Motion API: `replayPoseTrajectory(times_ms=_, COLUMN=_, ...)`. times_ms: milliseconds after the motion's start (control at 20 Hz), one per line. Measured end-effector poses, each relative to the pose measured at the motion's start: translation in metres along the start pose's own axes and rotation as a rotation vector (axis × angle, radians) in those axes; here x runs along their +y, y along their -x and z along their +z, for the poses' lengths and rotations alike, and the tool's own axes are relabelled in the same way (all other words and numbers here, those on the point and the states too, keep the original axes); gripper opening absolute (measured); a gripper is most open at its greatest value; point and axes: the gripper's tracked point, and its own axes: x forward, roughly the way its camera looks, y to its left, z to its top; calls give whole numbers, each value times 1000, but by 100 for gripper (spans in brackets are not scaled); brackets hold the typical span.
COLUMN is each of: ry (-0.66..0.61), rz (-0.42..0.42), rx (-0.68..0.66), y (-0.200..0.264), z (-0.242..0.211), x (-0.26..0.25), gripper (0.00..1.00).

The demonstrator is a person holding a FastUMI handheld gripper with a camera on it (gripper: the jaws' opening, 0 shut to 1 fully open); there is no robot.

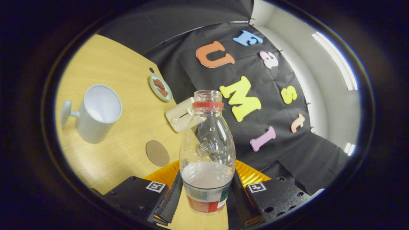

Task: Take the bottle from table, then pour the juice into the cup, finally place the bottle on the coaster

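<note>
A clear plastic bottle (207, 153) with a red neck ring, uncapped, is held between the fingers of the gripper (206, 196), both pads being pressed against its lower sides. A cloudy whitish liquid is seen filling roughly its lower third, above a red and white label. The light wooden table (127, 80) is seen tilted, its far edge met by the black cloth wall. Open tabletop lies between the bottle and a white handled cup (96, 111). A round brown coaster (157, 153) lies near the fingers; a cream box (182, 116) and a small dish of brown pieces (160, 87) are set beyond it
</note>
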Motion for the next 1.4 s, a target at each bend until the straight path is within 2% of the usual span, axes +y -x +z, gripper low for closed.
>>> replayPoseTrajectory(times_ms=450, ry=297, rz=-43, rx=-82, y=11, z=19, x=6, gripper=79)
replayPoseTrajectory(times_ms=700, ry=418, rz=-78, rx=-104, y=16, z=24, x=2, gripper=78)
replayPoseTrajectory(times_ms=1400, ry=593, rz=-139, rx=-109, y=12, z=31, x=-8, gripper=78)
